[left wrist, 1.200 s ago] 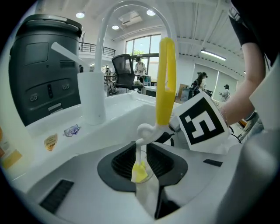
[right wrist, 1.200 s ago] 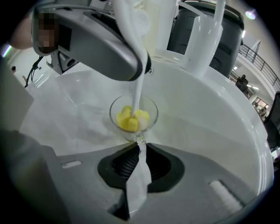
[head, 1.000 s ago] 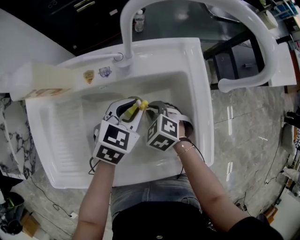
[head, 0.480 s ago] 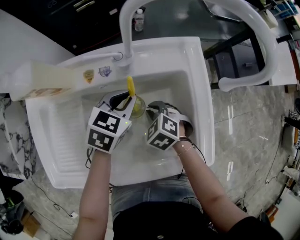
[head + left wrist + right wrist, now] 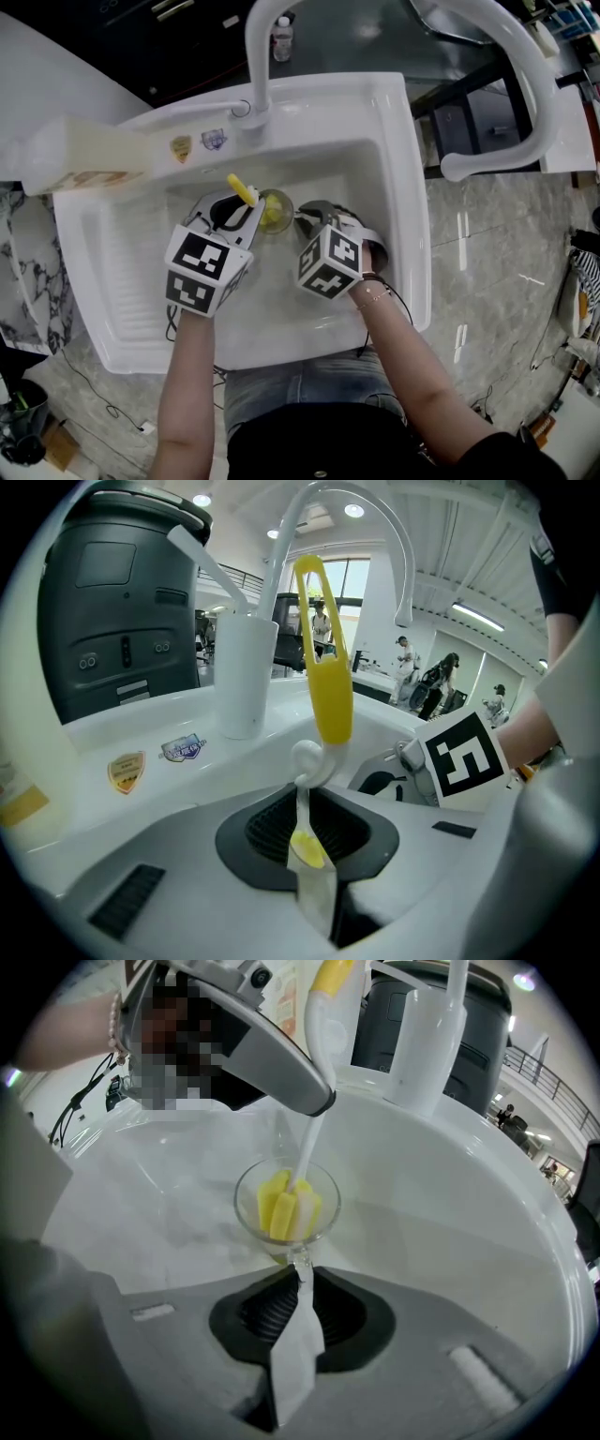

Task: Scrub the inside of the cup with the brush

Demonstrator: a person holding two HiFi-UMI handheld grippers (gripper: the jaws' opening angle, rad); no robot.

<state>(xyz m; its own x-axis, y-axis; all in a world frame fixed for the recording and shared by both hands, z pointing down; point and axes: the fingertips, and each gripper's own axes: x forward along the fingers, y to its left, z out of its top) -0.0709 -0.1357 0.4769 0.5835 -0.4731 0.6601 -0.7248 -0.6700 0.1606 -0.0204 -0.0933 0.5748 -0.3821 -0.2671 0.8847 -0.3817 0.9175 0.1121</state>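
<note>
Now: left fingers (image 5: 141, 855), just tightened, clamp brush (image 5: 330, 696) shaft; right fingers (image 5: 422, 1335) pinch cup (image 5: 247, 1218) stem, sponge inside.

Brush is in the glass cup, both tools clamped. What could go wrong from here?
1. The right tool pinches only the thin stem of the cup: sideways scrubbing force could twist it loose or snap it over the sink.
2. The left tool, its jaws just closing, clamps the brush at its narrow white neck: it may pivot under load.
3. The sponge nearly fills the bowl: hard pushing could jam it.
</note>
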